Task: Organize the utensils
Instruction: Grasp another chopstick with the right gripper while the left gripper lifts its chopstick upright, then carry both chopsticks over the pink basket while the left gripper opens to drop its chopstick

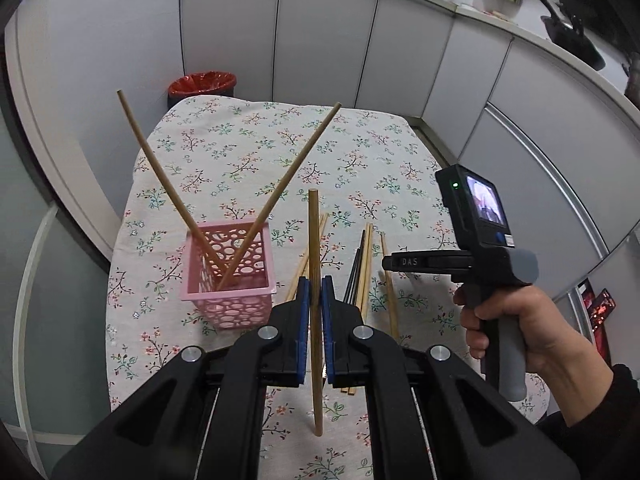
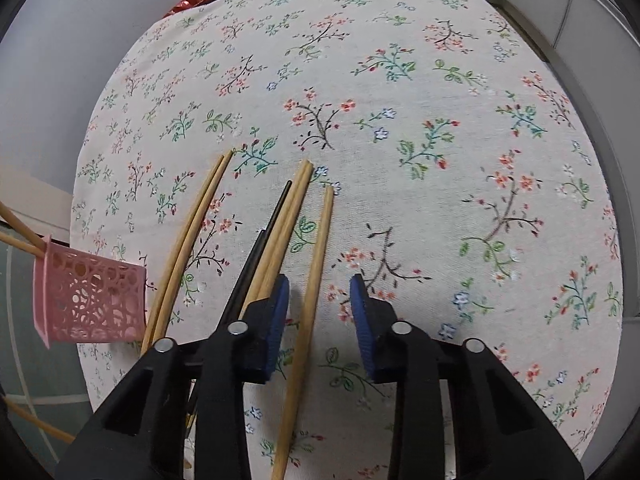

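My left gripper (image 1: 316, 286) is shut on a wooden chopstick (image 1: 314, 240) held upright, just right of a pink perforated basket (image 1: 228, 276) that holds two wooden chopsticks (image 1: 160, 176) leaning apart. Several loose chopsticks (image 1: 366, 264), wooden and black, lie on the floral tablecloth to the right. The right gripper (image 1: 404, 262), held by a hand (image 1: 516, 328), hovers over them. In the right wrist view my right gripper (image 2: 320, 292) is open low over the cloth, with a single wooden chopstick (image 2: 316, 264) lying between its fingers. The basket (image 2: 90, 300) shows at the left edge.
The floral tablecloth (image 1: 280, 148) covers a small table that drops off on every side. A bin with a red liner (image 1: 202, 85) stands beyond the far edge. White cabinets (image 1: 328, 40) curve around the back and right, with clutter on the counter.
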`<control>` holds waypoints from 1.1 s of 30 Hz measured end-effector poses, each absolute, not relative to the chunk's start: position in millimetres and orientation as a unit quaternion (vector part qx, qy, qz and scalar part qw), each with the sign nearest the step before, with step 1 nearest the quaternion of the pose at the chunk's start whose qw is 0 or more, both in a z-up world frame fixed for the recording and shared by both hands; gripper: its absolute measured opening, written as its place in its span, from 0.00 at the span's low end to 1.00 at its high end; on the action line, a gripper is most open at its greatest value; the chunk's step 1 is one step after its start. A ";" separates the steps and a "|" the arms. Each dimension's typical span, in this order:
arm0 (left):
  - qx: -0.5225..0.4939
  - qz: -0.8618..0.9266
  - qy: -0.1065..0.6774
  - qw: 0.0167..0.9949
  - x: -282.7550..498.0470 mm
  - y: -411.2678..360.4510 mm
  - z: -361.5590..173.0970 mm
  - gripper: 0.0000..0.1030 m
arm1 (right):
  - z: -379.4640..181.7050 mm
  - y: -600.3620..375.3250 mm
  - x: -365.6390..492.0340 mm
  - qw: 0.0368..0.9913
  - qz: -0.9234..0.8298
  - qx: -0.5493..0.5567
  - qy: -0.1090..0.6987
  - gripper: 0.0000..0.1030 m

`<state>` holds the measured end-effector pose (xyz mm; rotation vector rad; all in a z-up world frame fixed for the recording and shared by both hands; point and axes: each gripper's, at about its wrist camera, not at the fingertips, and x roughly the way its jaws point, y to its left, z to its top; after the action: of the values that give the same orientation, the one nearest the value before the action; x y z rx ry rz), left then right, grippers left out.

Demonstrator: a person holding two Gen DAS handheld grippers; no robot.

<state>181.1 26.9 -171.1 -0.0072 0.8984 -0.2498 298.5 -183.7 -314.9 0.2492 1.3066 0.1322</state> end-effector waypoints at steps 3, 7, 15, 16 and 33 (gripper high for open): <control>-0.006 -0.118 0.432 0.894 179.8 30.5 -170.6 0.06 | -316.0 -173.4 300.1 0.795 0.052 0.078 0.599 0.17; -0.008 -0.113 0.432 0.895 180.1 34.6 -170.3 0.06 | -316.2 -167.6 296.0 0.808 0.042 0.043 0.586 0.08; -0.004 -0.107 0.423 0.900 175.9 37.2 -166.5 0.06 | -294.4 -180.6 280.0 0.823 0.055 0.051 0.563 0.05; -0.004 -0.106 0.420 0.901 174.0 38.2 -164.5 0.06 | -285.7 -183.2 275.1 0.829 0.059 0.053 0.553 0.05; -0.023 -0.096 0.323 0.941 141.0 54.0 -111.2 0.06 | -166.3 -205.6 188.2 0.902 0.125 0.083 0.404 0.05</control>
<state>141.0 54.0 -111.2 -0.0462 0.6588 -0.1968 188.2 -205.6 -166.3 0.1725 0.8356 0.2577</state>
